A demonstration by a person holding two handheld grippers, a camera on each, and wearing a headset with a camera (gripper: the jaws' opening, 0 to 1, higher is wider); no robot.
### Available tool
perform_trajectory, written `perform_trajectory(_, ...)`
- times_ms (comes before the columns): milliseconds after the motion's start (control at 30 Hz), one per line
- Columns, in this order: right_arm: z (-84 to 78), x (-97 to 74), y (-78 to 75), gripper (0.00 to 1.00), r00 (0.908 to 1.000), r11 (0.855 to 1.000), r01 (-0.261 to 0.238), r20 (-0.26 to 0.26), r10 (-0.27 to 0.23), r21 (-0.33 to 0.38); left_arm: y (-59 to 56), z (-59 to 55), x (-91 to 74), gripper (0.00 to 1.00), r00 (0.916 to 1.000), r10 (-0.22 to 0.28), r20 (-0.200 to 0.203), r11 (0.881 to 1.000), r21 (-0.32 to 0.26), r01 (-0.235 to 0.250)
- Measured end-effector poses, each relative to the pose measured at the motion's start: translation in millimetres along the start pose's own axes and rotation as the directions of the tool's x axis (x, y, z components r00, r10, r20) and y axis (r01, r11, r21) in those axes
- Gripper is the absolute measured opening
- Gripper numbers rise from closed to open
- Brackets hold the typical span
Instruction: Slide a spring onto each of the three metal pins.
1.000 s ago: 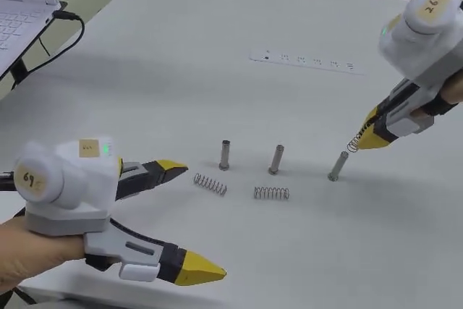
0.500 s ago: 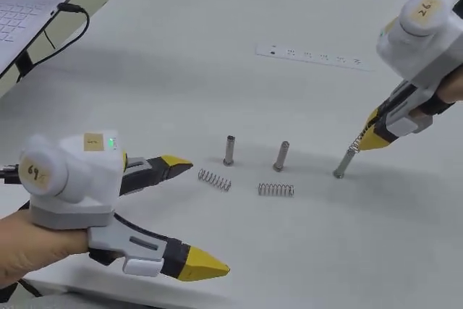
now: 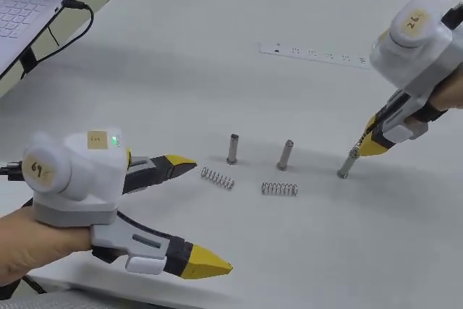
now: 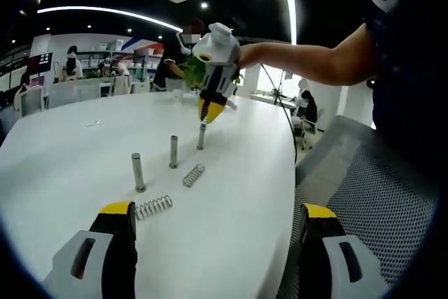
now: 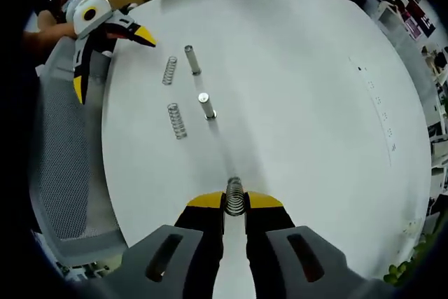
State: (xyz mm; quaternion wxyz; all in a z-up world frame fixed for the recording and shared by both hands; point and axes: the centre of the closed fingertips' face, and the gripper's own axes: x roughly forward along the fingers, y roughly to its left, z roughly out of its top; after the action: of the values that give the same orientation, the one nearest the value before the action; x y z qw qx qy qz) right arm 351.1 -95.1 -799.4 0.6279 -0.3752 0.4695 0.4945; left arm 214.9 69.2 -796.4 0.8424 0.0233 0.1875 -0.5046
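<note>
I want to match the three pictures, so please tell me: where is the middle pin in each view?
Head view: the middle pin stands upright, slightly right of centre.
Left gripper view: the pin is left of centre, a little above the middle.
Right gripper view: the pin is just left of centre in the upper half, seen from above its top.
Shared landmark: the loose spring lying on the table beside this pin.
</note>
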Motion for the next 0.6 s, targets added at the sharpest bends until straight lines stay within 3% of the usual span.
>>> perform_trajectory(600, -4.6, 31.6, 5.4, 0.09, 0.9982, 1.000, -0.001, -0.060, 0.001, -0.013, 0.9, 1.1, -1.1, 0.93, 1.0000, 0.001, 0.000, 1.000, 0.002, -0.001)
